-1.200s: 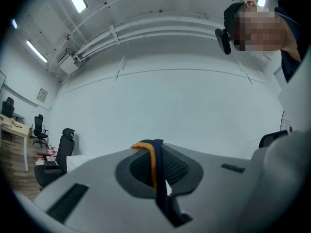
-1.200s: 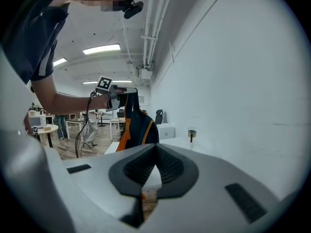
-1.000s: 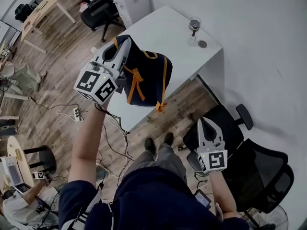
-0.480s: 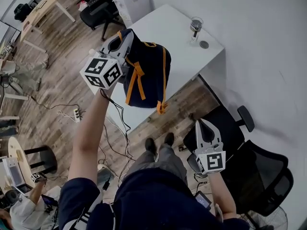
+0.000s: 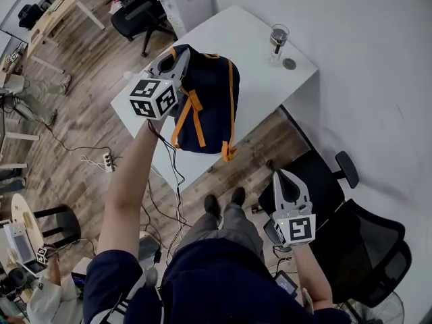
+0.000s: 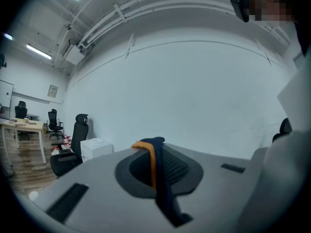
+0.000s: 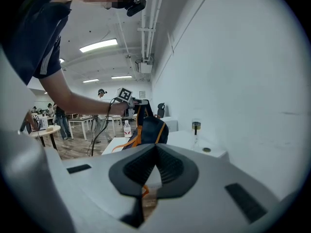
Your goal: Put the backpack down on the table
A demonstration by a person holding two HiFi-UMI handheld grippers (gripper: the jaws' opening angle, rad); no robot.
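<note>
our left tool [image 5: 174, 58] clamps the strap of the backpack [image 5: 212, 103], which hangs over the worktop [image 5: 263, 79] at upper centre; we should lower it flat, clear of the glass [image 5: 277, 36]; our right tool [image 5: 283, 175] is closed on nothing.

Ceiling strip lights [image 7: 99, 45] give soft, even light. Both gripper views bulge fisheye-style with dark corners and blurred foregrounds; the head view looks dimmer.
</note>
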